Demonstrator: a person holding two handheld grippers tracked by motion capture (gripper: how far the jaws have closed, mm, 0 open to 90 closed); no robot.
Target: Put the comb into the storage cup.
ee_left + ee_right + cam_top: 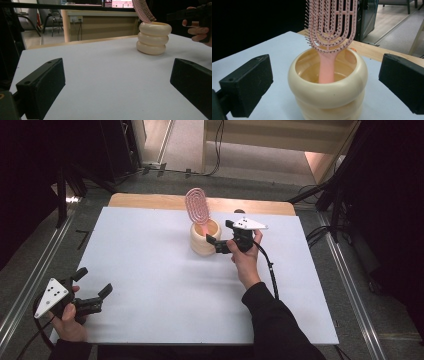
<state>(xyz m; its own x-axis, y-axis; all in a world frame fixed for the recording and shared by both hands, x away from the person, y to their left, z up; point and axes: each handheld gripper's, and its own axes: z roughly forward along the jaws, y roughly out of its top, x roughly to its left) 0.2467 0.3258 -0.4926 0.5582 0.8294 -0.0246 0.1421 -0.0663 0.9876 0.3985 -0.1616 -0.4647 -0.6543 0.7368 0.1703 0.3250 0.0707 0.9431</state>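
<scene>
brush: pink hairbrush (197,206) stands handle-down in the cream ringed cup (204,239), upper centre of the high view. Head sticks out above the rim and leans toward the far side; the cup wall is what props it.
cup: upright on the white table (150,270), near the far wooden edge. In my right gripper view it sits bottom centre, handle (326,70) resting against the inside back wall.
right gripper: my right gripper (216,243) is just right of the cup, jaws spread wide, nothing between the pads. Looks like a release: brush is seated, so no reason to keep a clamp on it.
left gripper: left gripper (92,287) parked lower left of the high view, jaws apart, holding nothing, well apart from the cup. Kept out of the way since the job needs one hand.
risk: brush is top-heavy and tilted; I'd pull the right gripper back without clipping the rim or the cup may tip.
status: my read, placement done.
</scene>
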